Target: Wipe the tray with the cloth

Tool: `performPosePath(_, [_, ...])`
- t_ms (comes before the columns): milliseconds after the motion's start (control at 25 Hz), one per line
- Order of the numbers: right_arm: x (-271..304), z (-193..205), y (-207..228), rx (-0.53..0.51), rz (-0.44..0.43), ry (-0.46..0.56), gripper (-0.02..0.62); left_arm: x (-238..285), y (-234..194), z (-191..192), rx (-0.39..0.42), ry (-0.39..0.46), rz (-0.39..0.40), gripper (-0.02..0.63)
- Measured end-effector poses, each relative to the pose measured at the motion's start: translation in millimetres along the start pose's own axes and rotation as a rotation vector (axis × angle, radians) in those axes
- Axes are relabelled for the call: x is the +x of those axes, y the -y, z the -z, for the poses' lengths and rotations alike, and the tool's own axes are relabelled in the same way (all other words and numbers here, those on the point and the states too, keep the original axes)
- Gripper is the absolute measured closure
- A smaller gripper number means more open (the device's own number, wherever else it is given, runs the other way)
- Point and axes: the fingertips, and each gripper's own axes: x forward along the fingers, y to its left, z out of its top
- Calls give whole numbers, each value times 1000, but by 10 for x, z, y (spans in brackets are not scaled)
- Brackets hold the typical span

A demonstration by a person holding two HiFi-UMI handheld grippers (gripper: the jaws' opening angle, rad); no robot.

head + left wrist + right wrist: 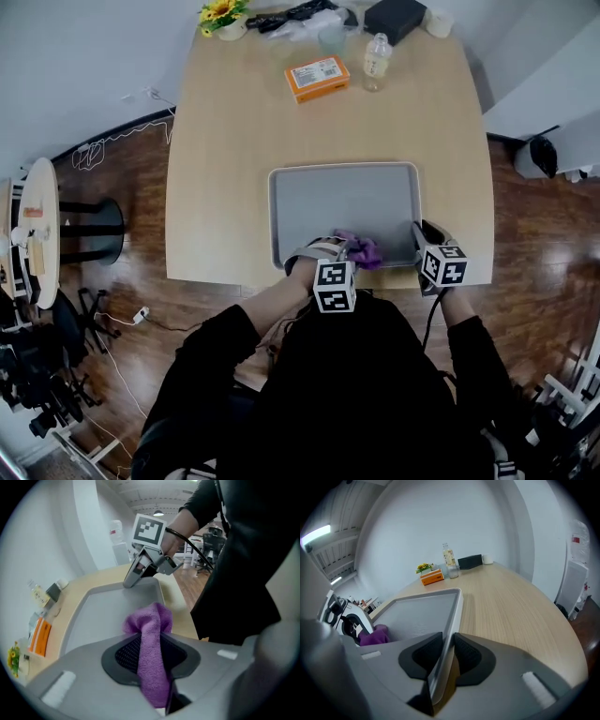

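A grey tray [319, 202] lies on the wooden table [220, 159], close to the near edge. My left gripper [345, 247] is over the tray's near edge, shut on a purple cloth [363, 251]. In the left gripper view the cloth [151, 639] is bunched between the dark pads and hangs past them onto the tray floor [103, 613]. My right gripper [419, 234] is at the tray's near right corner. In the right gripper view its jaws are shut on the tray's raised right rim [451, 630]. That view also shows the cloth [375, 634] at its left.
An orange box [317, 78], a small bottle [376, 60], a sunflower pot [223, 16] and a black box [394, 17] stand at the table's far end. The table's near edge [234, 279] runs just below the tray. Beyond it is wood floor.
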Motion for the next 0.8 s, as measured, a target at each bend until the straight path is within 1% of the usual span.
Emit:
performPosePath(80, [-9, -6, -6, -1, -9, 3, 512, 186, -23, -371, 36, 13, 33, 526])
performPosePath(160, [-9, -13, -10, -7, -18, 4, 512, 330, -50, -653, 65, 16, 54, 526])
performPosePath(320, [-8, -20, -12, -18, -35, -1, 511, 503, -115, -960, 100, -8, 63, 525])
performPosePath(440, [-23, -29, -13, -7, -43, -3, 511, 542, -210, -1027, 96, -19, 99, 523])
performPosePath(520, [-23, -42, -2, 1, -49, 0, 511, 556, -355, -1031, 116, -27, 121, 523])
performPosePath(640, [-19, -32, 1, 14, -63, 10, 511, 560, -614, -975, 152, -58, 112, 522])
performPosePath(800, [-12, -26, -9, 9, -86, 9, 506, 564, -916, -923, 120, -69, 80, 520])
